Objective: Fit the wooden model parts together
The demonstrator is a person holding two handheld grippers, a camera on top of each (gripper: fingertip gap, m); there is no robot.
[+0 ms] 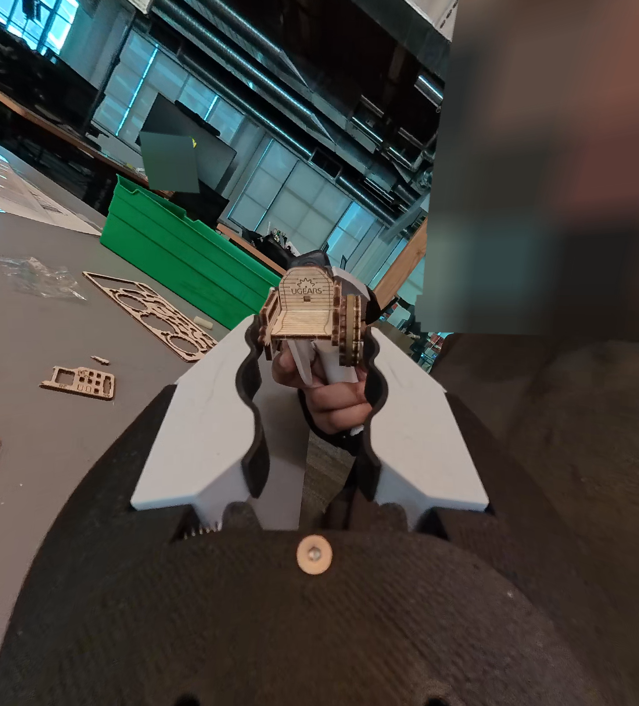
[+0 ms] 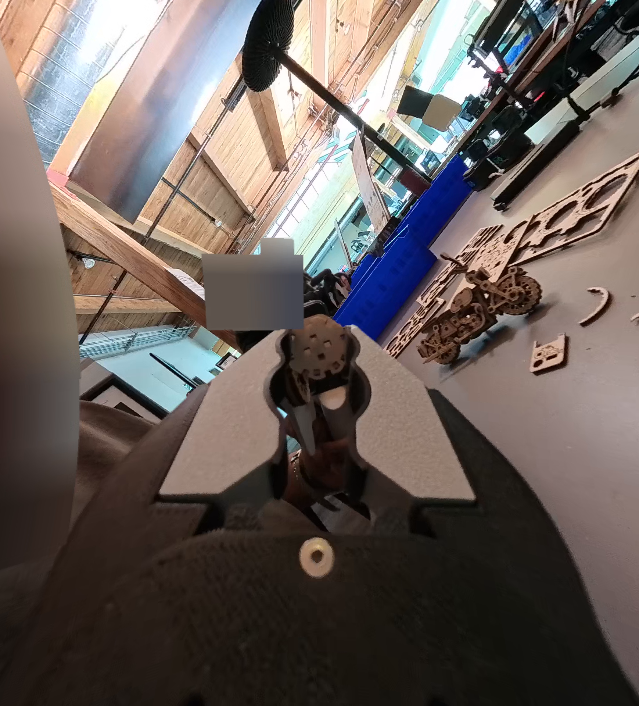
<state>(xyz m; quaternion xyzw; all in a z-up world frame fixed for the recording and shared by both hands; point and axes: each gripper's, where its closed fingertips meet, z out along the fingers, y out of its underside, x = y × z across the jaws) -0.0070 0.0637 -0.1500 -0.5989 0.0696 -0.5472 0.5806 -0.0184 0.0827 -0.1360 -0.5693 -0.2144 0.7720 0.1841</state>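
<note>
My left gripper (image 1: 310, 332) is shut on a small wooden seat part (image 1: 302, 317), held in the air off the table's edge. A wooden wheel (image 1: 350, 328) sits edge-on against the seat's right side. Behind and below the seat are the other gripper's white fingers (image 1: 335, 366) and a hand (image 1: 333, 405). In the right wrist view my right gripper (image 2: 319, 355) is shut on the round wooden wheel (image 2: 319, 353), seen face-on, with a small gear piece (image 2: 298, 386) below it. The left gripper's fingers (image 2: 304, 428) show just beyond.
On the grey table (image 1: 43, 477) lie a punched wooden sheet (image 1: 150, 313), loose wooden pieces (image 1: 81, 382), a plastic bag (image 1: 35, 275) and a green bin (image 1: 180, 244). The right wrist view shows a built wooden motorcycle (image 2: 478, 309), more sheets (image 2: 577, 206), small pieces (image 2: 548, 351) and a blue bin (image 2: 398, 263). Both grippers' tips are close together, under 4 cm apart. From the left gripper's tips to the built wooden motorcycle (image 2: 478, 309) is close to 15 centimetres.
</note>
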